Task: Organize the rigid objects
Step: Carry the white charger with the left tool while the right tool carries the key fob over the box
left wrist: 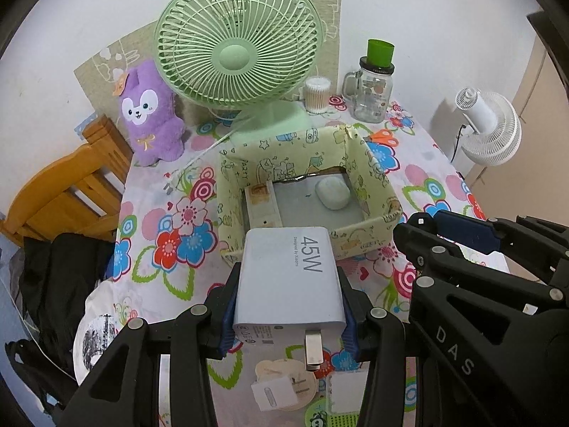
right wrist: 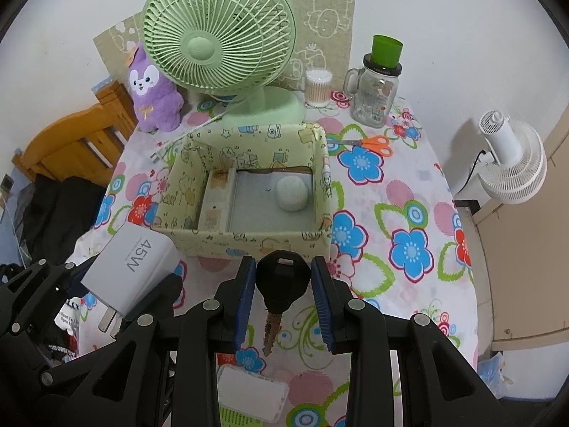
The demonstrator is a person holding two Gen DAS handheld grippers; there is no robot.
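My left gripper [left wrist: 288,306] is shut on a white 45W charger [left wrist: 290,277], held above the table just in front of the yellow patterned box [left wrist: 370,226]; it also shows in the right wrist view [right wrist: 131,270]. My right gripper [right wrist: 283,299] is shut on a black-headed key [right wrist: 281,284], its blade pointing down, just in front of the box [right wrist: 249,240]. The box holds a pale oval case [right wrist: 291,193] and a flat white item [right wrist: 215,199]. A small white plug adapter [left wrist: 281,389] lies on the table under the left gripper.
A green desk fan [right wrist: 217,35], purple plush toy [right wrist: 151,89], cotton swab jar [right wrist: 317,87], glass mug jar [right wrist: 377,96] and orange scissors [right wrist: 373,144] stand behind the box. A white-green item [right wrist: 249,398] lies near the front edge. A wooden chair [left wrist: 71,185] stands left.
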